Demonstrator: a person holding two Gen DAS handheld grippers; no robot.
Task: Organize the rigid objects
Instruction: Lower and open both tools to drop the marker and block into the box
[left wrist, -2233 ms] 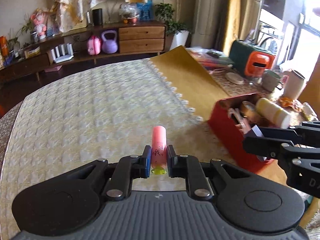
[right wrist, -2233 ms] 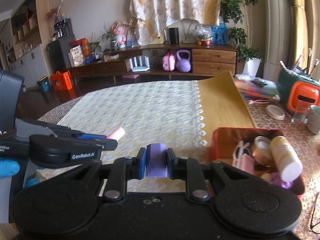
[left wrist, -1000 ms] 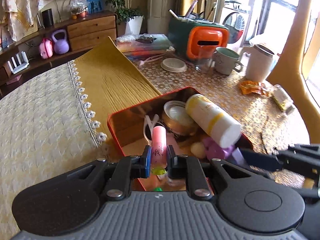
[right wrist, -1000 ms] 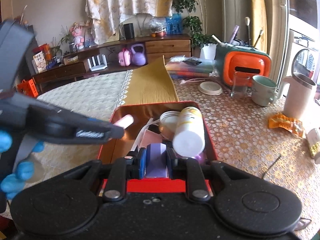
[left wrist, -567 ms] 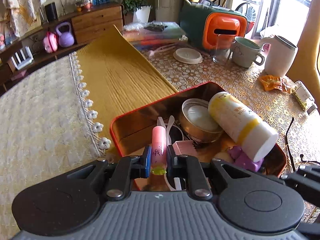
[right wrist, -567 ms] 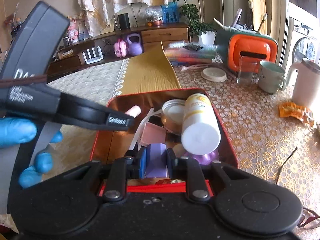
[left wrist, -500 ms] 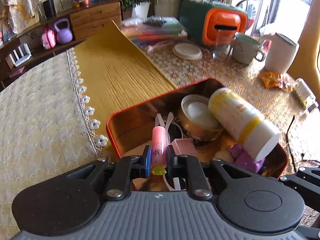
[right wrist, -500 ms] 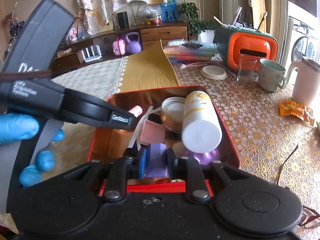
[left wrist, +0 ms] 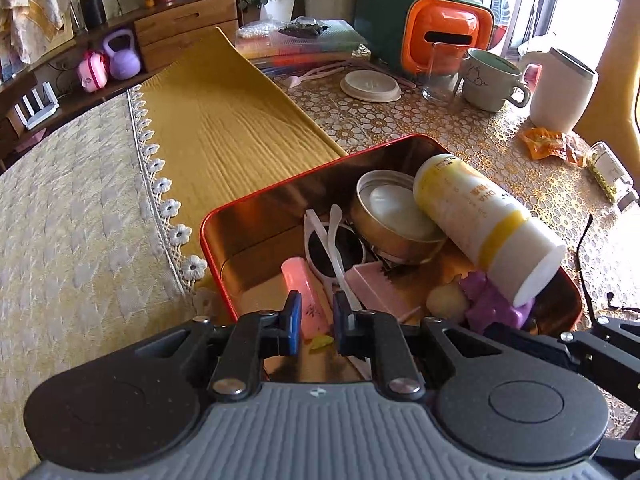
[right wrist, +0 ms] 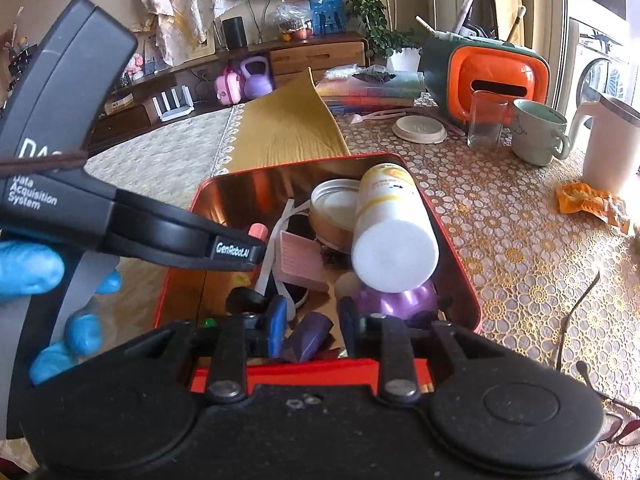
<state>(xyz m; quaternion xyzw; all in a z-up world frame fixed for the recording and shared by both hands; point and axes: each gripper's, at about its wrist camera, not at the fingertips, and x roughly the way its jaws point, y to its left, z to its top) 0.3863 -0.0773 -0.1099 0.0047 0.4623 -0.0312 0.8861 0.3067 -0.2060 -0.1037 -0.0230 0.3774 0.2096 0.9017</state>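
Purple block [right wrist: 308,340]: lies tilted inside the red tin [right wrist: 454,264], at its near end, between the pads of the right claw [right wrist: 313,328]. There is a gap on each side and neither pad touches it. The right claw's jaws have just been opening and now stand apart, gripping nothing.

Pink tube [left wrist: 302,292]: sits between the pads of the left claw [left wrist: 317,322], over the near left part of the tin's floor, and leans towards the left pad. Its yellow-green end shows just below the pads. The left claw is closed on the tube. In the right wrist view the tube's tip pokes out past that claw's fingertips. A blue-gloved hand [right wrist: 28,268] holds the left claw's handle.

Other contents of the tin:
- A white bottle [right wrist: 394,236] with a yellow band lies slanted, resting on a round can [left wrist: 396,216] and a purple toy [right wrist: 396,300]
- White glasses [left wrist: 336,240] lie beside the can
- A pink card [right wrist: 300,258] lies near the middle

Surroundings: the tin stands on a table [right wrist: 520,240] with a gold lace-pattern cover. A yellow cloth [left wrist: 224,120] lies just beyond its far left corner. Well behind it are a flat lid [right wrist: 419,128], a glass [right wrist: 486,122], a mug [right wrist: 538,132], a white jug [right wrist: 610,148] and an orange box [right wrist: 496,76]
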